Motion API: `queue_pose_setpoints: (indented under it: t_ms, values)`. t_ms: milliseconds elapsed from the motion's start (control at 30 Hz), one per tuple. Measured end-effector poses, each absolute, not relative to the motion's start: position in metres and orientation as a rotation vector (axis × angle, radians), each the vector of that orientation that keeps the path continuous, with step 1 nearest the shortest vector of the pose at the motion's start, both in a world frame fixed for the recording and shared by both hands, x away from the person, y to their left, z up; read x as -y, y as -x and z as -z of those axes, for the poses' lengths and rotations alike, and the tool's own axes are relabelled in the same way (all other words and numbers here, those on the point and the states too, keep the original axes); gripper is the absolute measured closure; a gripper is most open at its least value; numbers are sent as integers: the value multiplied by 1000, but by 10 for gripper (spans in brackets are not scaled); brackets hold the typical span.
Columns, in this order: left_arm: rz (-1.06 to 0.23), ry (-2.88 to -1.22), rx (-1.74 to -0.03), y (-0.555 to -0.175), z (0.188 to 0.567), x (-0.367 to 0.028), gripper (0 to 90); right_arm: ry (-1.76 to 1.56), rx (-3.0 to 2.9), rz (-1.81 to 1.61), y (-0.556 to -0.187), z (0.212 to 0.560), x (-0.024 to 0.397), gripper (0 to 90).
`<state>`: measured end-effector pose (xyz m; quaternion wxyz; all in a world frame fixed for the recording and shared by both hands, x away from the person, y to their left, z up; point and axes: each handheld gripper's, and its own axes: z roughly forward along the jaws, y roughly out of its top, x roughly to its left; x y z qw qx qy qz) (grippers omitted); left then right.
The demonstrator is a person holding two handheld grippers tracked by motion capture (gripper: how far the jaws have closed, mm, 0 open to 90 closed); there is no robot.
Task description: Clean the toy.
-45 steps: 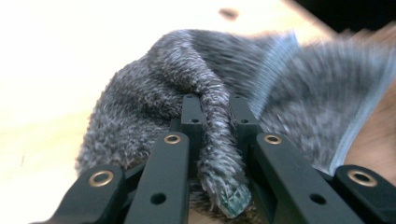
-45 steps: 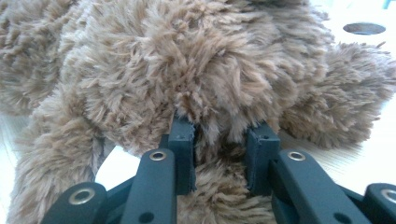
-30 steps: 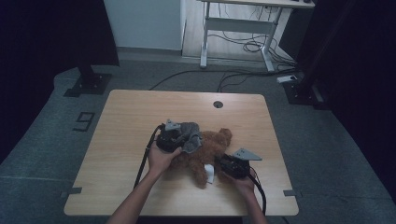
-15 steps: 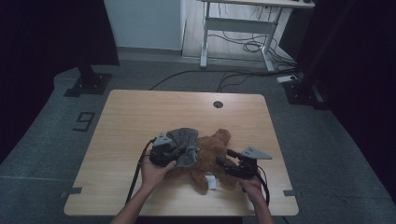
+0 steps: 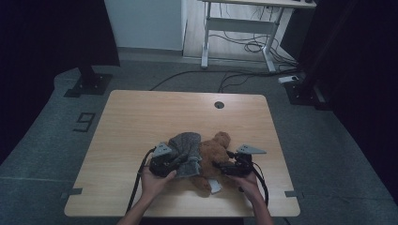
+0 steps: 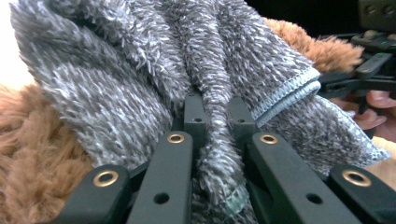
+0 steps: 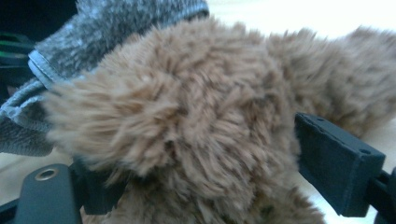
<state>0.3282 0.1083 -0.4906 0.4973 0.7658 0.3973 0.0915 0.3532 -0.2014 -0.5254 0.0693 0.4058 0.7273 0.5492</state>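
Since the earlier frames the left gripper [image 5: 172,165] has come nearer the table's near edge, dragging the grey cloth [image 5: 185,151] with it, and the right gripper [image 5: 224,168] has just been opening, with the brown teddy bear [image 5: 213,159] between its jaws. In the left gripper view the jaws are clamped together on a fold of the cloth [image 6: 205,93], pinched tight between the pads. In the right gripper view the jaws stand wide apart on either side of a furry limb of the bear [image 7: 196,126] (whether the pads touch the fur cannot be told). The bear lies on the wooden table [image 5: 141,117] near its near edge, right of centre, its long axis running from near to far, head at the far end and slightly to the right. The cloth drapes over its left half.
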Motion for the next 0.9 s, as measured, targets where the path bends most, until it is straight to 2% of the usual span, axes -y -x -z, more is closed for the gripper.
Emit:
queue_pose_setpoints:
  t_ms: [33,167,233,300,400,600,767,900]
  values:
    - [-222,-1856,-962,-328,490,-108,821,-1238,-2209,-1659,-354,527,201,182]
    - [-220,-1869,-974,-327,486,-105,820,-1220,-2253,-1658,-353,530,200,350]
    - [-222,-1882,-984,-328,476,-102,819,-1196,-2247,-1641,-352,530,200,437]
    - [-243,-1908,-972,-332,464,-95,818,-1169,-2222,-1632,-350,530,199,485]
    - [-247,-1906,-936,-340,445,-79,818,-1133,-2205,-1600,-347,529,195,507]
    - [-161,-1888,-888,-358,423,-30,813,-1094,-2149,-1556,-338,528,189,529]
    - [-171,-1972,-883,-368,429,12,811,-1058,-2118,-1516,-334,527,185,542]
    - [-138,-2088,-886,-376,452,24,809,-1035,-2114,-1494,-332,527,184,545]
